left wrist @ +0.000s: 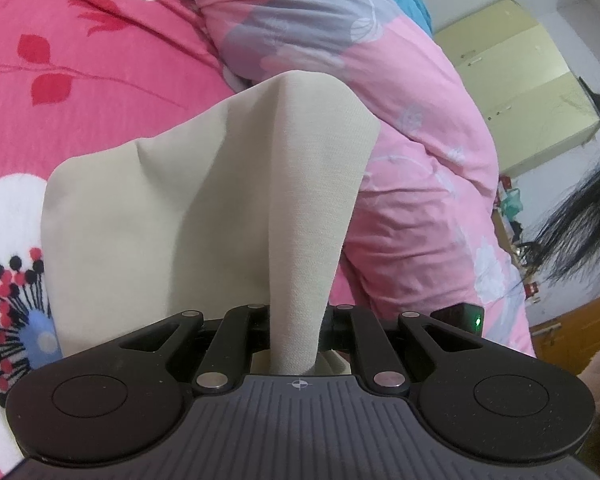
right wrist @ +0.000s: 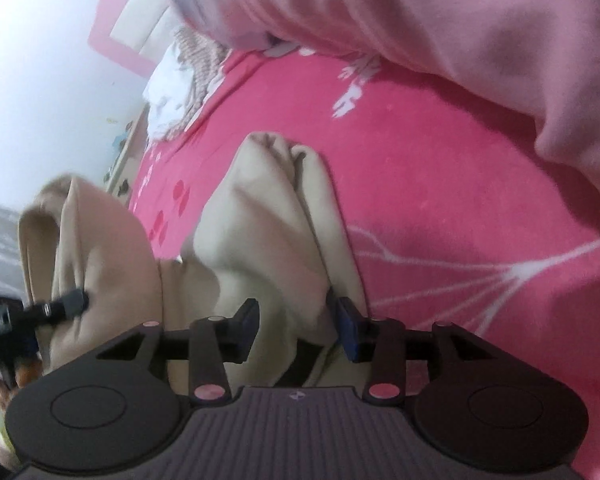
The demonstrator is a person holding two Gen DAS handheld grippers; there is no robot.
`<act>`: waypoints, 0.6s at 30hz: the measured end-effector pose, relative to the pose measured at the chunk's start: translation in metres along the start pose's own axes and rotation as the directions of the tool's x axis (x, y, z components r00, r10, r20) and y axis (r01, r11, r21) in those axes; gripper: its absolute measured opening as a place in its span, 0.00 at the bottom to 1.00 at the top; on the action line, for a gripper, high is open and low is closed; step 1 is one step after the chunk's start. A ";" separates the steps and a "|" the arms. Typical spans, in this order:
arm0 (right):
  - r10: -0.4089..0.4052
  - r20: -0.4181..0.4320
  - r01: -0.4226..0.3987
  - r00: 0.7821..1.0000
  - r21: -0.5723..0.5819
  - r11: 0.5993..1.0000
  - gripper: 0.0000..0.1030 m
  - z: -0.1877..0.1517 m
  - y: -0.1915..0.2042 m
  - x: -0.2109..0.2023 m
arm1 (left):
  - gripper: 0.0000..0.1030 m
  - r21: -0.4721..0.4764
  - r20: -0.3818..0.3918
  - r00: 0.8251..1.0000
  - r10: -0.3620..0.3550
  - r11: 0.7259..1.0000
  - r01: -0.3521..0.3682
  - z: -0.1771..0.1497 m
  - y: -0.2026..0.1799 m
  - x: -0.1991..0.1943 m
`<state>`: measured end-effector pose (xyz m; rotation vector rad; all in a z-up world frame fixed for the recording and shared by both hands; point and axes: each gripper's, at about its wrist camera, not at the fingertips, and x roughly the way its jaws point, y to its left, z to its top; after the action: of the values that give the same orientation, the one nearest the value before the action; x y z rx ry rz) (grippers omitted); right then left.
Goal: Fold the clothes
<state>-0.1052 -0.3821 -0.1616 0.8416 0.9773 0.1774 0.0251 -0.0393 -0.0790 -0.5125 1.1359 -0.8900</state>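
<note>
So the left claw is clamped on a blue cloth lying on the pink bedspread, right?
Not quite: the cloth is beige, not blue. The left wrist view shows the left claw clamped on a fold of it, above the pink bedspread.

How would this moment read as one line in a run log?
left gripper: shut on beige garment | right gripper: open around a fold, not clamped | surface: pink bedspread

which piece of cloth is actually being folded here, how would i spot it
Start from the bed's hot pink flowered sheet, beside the bulky pale pink quilt. On the sheet lies the plain beige garment, pinched in the left tool, with a fold between the right tool's parted fingers. It is the only unpatterned cloth there.
</note>
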 end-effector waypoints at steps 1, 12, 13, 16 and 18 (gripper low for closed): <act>-0.005 -0.010 0.005 1.000 -0.019 1.000 0.40 0.000 0.002 0.003 | 0.09 -0.001 0.000 1.000 -0.002 1.000 0.002 0.000 0.000 -0.001; 0.111 -0.111 -0.066 0.988 0.351 0.934 0.12 -0.004 -0.043 0.007 | 0.09 -0.035 -0.003 0.999 -0.035 0.999 0.034 0.002 0.006 -0.003; 0.109 -0.098 -0.069 0.989 0.342 0.937 0.12 -0.005 -0.043 0.004 | 0.09 -0.029 -0.006 0.999 -0.033 0.999 0.033 0.002 0.005 -0.003; 0.093 -0.088 -0.069 0.992 0.245 0.967 0.33 -0.007 -0.028 -0.005 | 0.09 -0.028 -0.005 0.999 -0.034 0.999 0.034 0.003 0.006 -0.003; 0.138 -0.123 -0.107 0.983 0.233 0.967 0.53 -0.012 -0.025 -0.007 | 0.09 -0.030 -0.003 0.999 -0.035 0.999 0.035 0.003 0.006 -0.003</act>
<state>-0.1238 -0.3959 -0.1779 1.1117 1.0894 0.2366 0.0289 -0.0336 -0.0805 -0.5570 1.1486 -0.9053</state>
